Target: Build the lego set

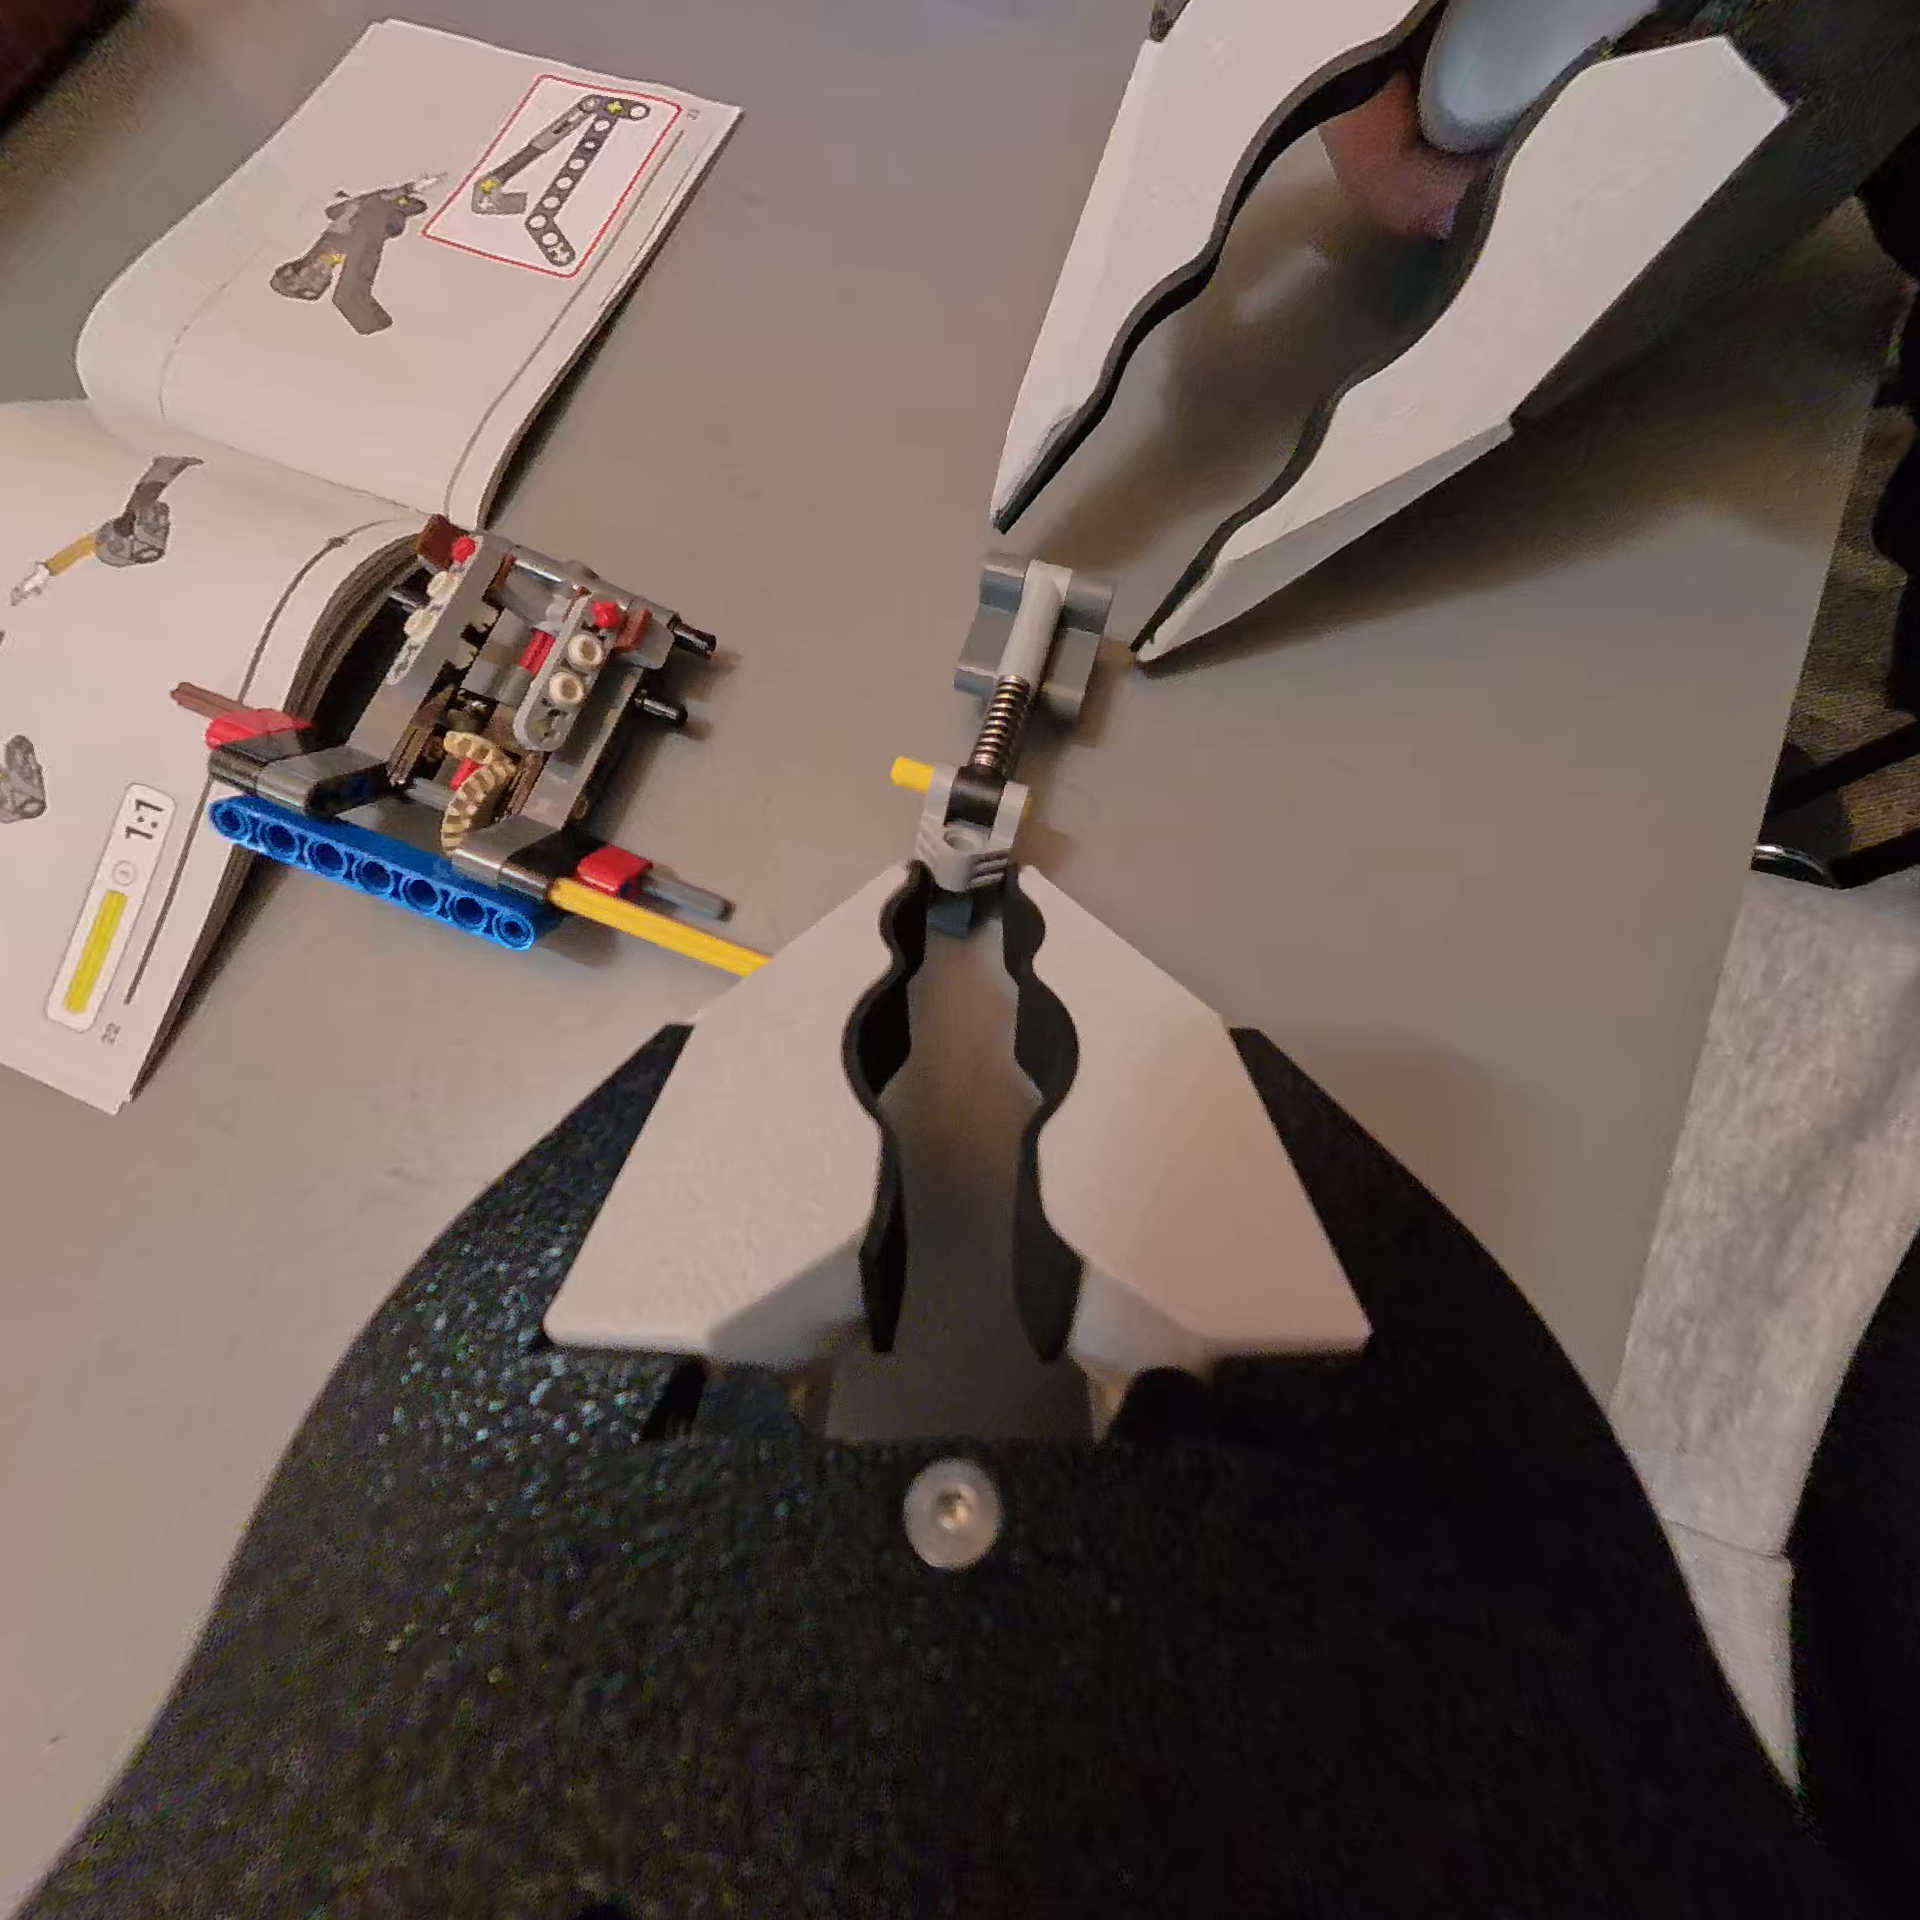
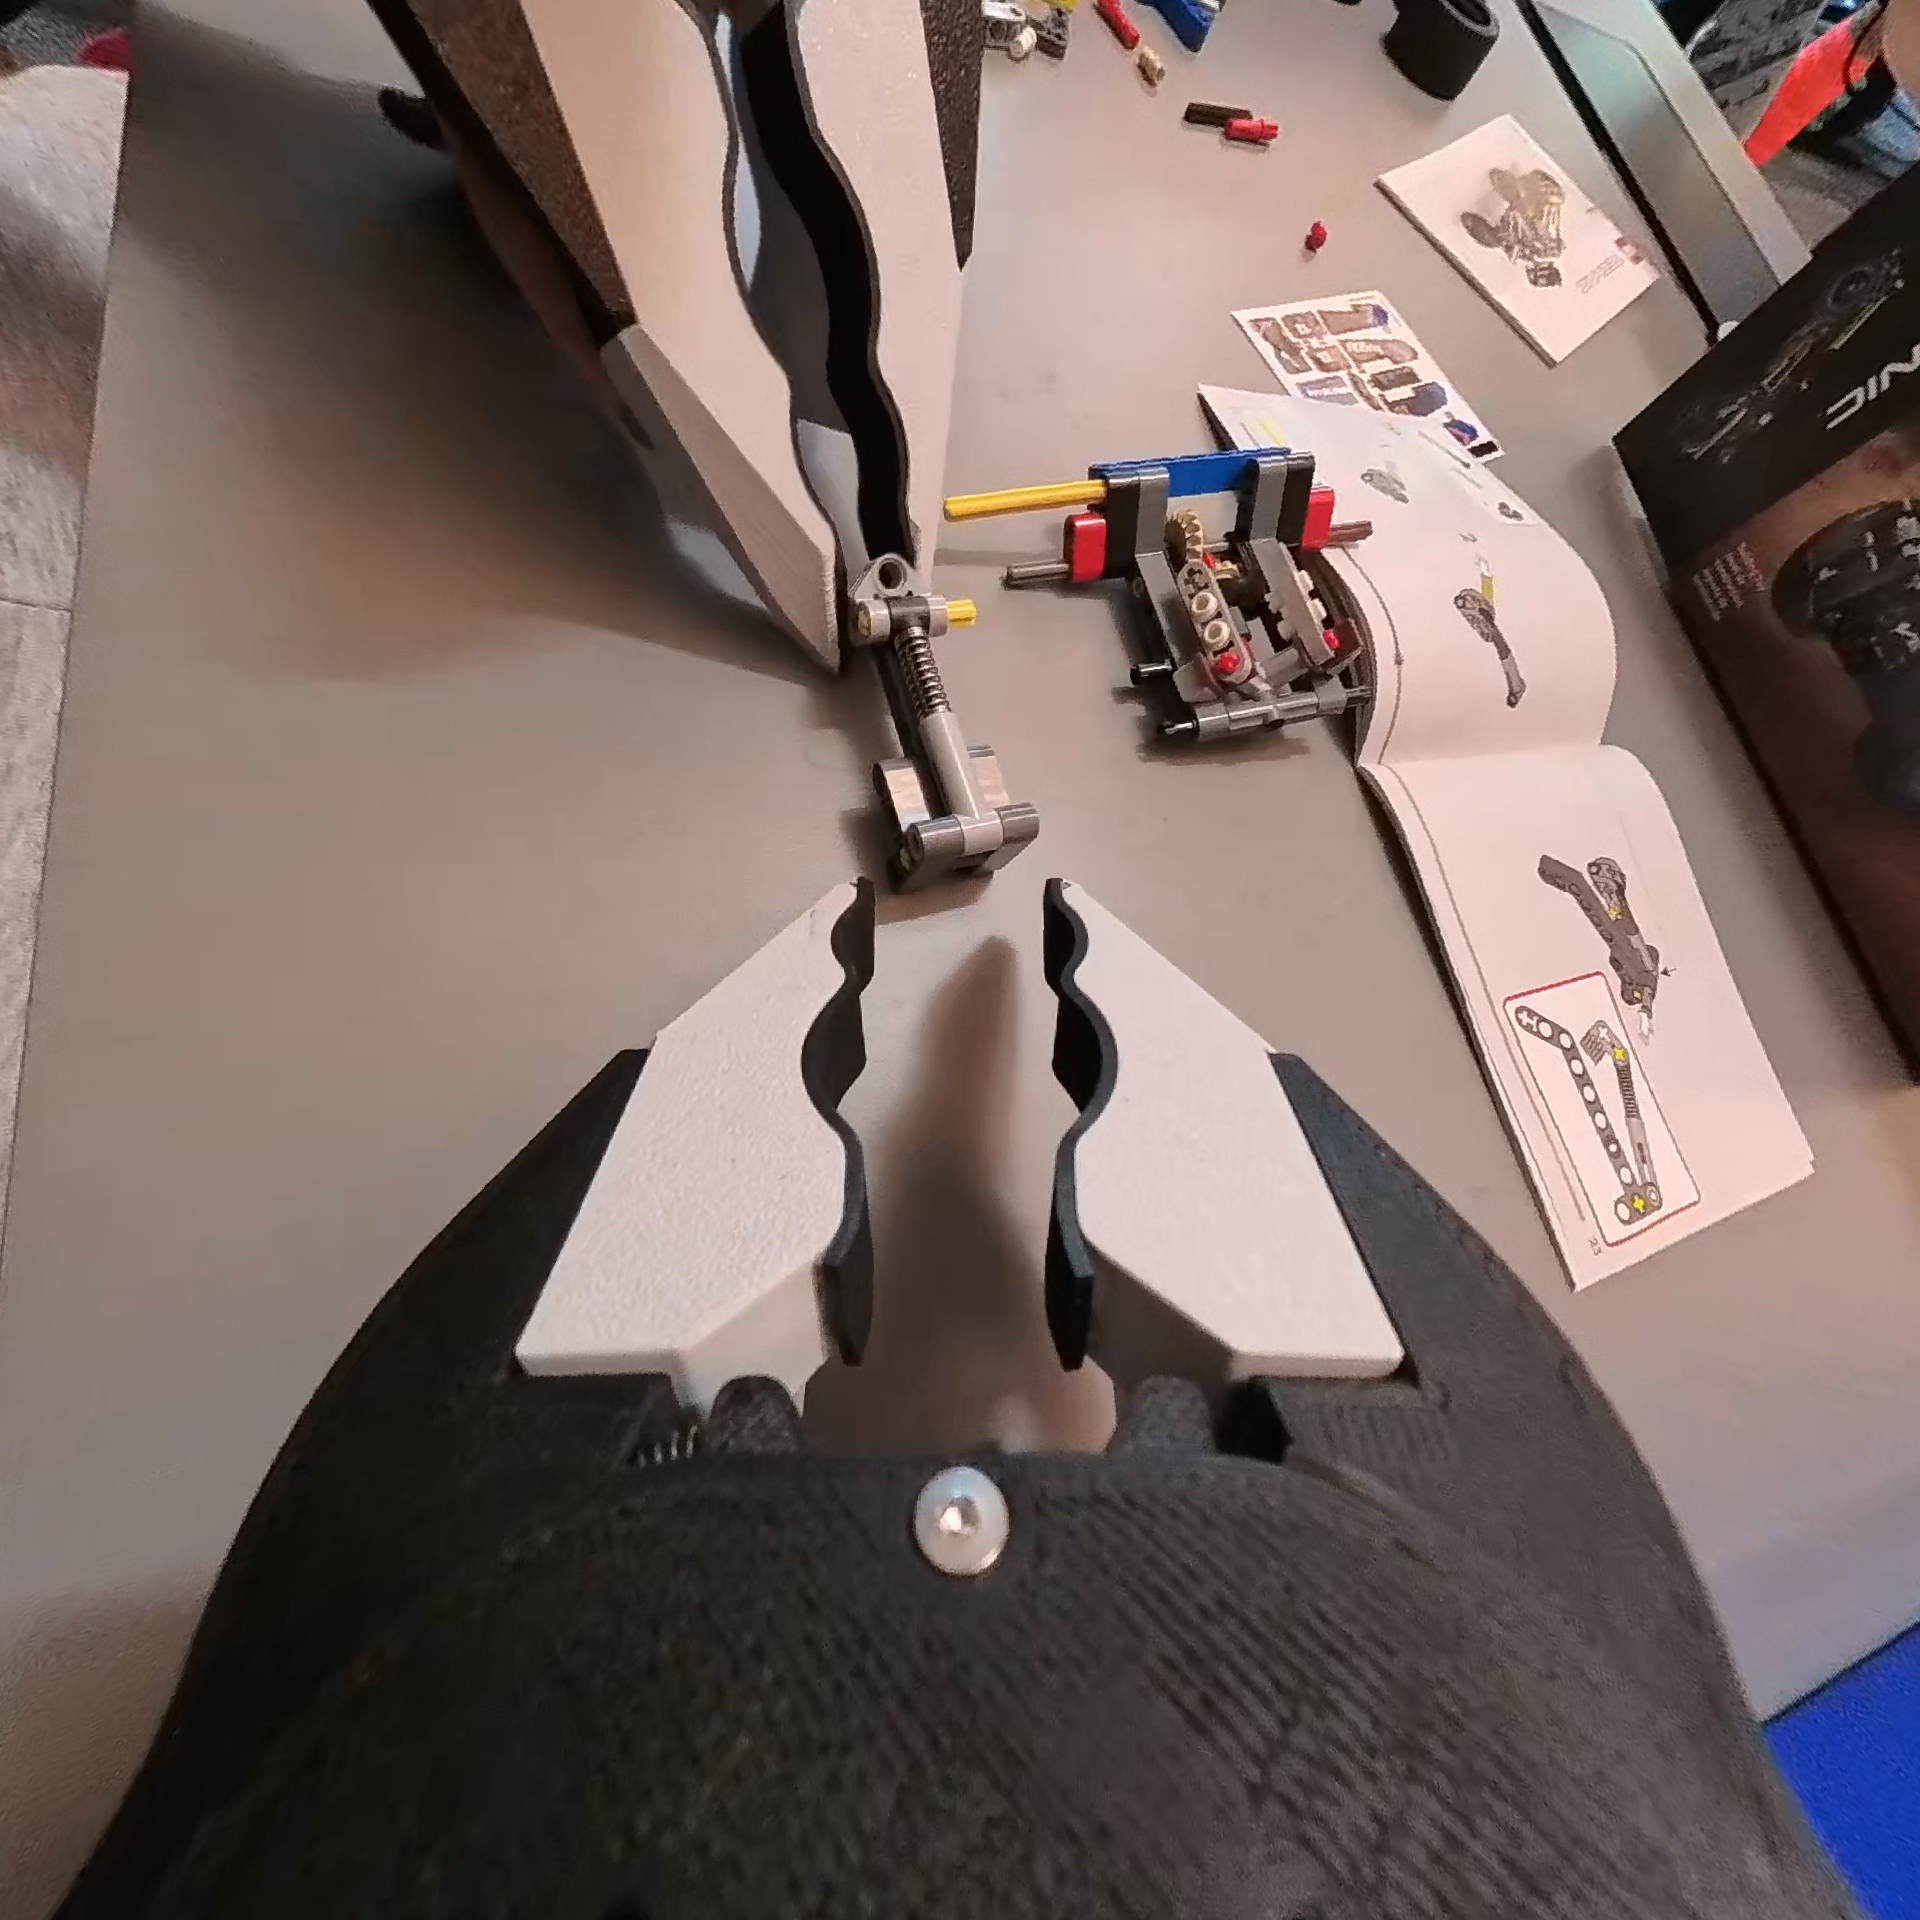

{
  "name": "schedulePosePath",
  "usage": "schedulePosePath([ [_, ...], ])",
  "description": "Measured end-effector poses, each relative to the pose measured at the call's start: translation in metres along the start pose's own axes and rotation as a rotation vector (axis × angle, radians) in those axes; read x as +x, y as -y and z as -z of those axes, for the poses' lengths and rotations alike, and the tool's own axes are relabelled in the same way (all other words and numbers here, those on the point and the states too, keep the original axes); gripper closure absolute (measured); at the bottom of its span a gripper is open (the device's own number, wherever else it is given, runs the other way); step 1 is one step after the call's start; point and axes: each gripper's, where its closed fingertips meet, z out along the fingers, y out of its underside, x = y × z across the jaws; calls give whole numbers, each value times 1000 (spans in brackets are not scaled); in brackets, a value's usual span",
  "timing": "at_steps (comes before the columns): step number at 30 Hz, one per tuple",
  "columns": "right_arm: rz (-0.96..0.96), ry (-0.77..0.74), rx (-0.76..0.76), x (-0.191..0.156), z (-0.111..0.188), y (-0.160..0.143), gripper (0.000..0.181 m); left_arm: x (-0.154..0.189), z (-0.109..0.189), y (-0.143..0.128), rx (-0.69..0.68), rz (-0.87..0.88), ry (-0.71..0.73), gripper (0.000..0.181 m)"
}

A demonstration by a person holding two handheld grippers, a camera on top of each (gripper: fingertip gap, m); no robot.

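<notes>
A grey shock-absorber assembly with a metal spring and a yellow pin lies on the grey table. My left gripper is shut on its light grey connector end. My right gripper is open, its tips just short of the assembly's dark grey block end, one tip almost touching it. In the right wrist view the assembly lies between my open right gripper and my left gripper. A partial build with a blue beam and a yellow axle rests against the open instruction booklet.
The partial build and booklet are to the right. Beyond them are a sticker sheet, a small leaflet, the dark set box, loose red and black pins and a black tyre. Left tips to right tips: about 6 cm.
</notes>
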Motion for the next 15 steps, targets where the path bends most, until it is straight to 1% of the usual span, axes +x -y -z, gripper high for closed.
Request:
schedulePosePath([
  [2, -9, -4, 5, 1, 1, 1, 150, 1, 3, 7, 44, -47, 6, 171],
  [4, -35, -20, 13, 5, 2, 1, 148, 8, 10, 25, 153, -251, 54, 174],
  [5, -45, -27, 23, 7, 3, 3, 148, 10, 15, 34, 203, -378, 116, 181],
  [6, -52, -27, 39, 8, 5, 4, 148, 12, 18, 40, 225, -493, 172, 181],
  [7, -56, -25, 55, 8, 6, 6, 148, 16, 17, 41, 220, -586, 197, 181],
  [9, -63, -26, 76, 9, 9, 9, 148, 19, 14, 36, 187, -697, 247, 181],
  [11, -61, -36, 52, 10, 9, 3, 149, 20, 11, 28, 141, -744, 261, 181],
  [13, -68, -65, 6, 15, 9, -6, 148, 18, 11, 28, 130, -699, 261, 180],
  [14, -85, -82, -8, 18, 10, -9, 148, 18, 12, 30, 138, -671, 251, 174],
  [15, -105, -94, -13, 21, 10, -10, 148, 15, 13, 32, 142, -643, 249, 171],
])
